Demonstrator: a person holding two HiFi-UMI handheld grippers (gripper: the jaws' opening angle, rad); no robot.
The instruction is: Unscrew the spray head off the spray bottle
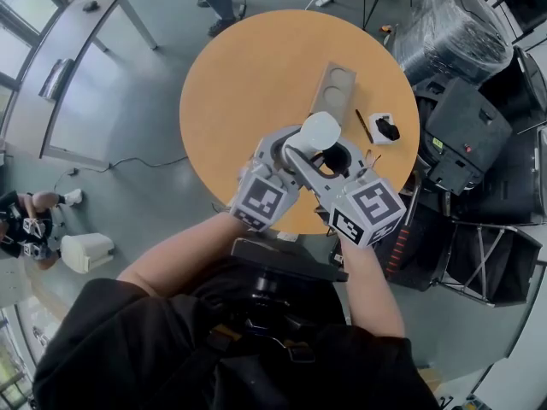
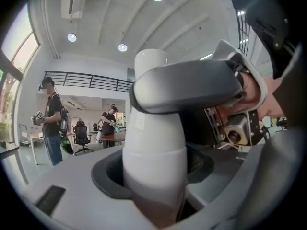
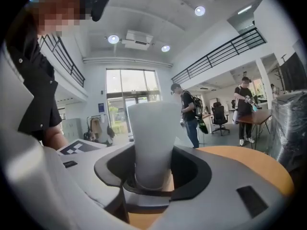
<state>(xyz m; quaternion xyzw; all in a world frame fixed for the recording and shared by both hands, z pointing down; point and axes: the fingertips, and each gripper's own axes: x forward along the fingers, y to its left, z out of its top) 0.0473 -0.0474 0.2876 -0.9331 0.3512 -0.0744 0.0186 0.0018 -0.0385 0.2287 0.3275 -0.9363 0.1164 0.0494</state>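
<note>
Over the near edge of the round orange table [image 1: 248,84] a white spray bottle [image 1: 320,131] stands upright between both grippers. My left gripper [image 1: 291,148] comes in from the left and is shut on the bottle's body [image 2: 154,162], which fills the gap between its jaws. My right gripper [image 1: 329,162] comes in from the right, its jaws around the white spray head [image 3: 152,143]. One grey finger [image 2: 192,87] of the right gripper lies across the bottle's upper part. Whether the right pads press on the head does not show.
A grey tray with round hollows [image 1: 335,88], a black pen [image 1: 364,126] and a small white holder with a black part [image 1: 385,129] lie further back on the table. Black cases and wrapped equipment [image 1: 479,126] crowd its right side. People [image 3: 188,111] stand far off.
</note>
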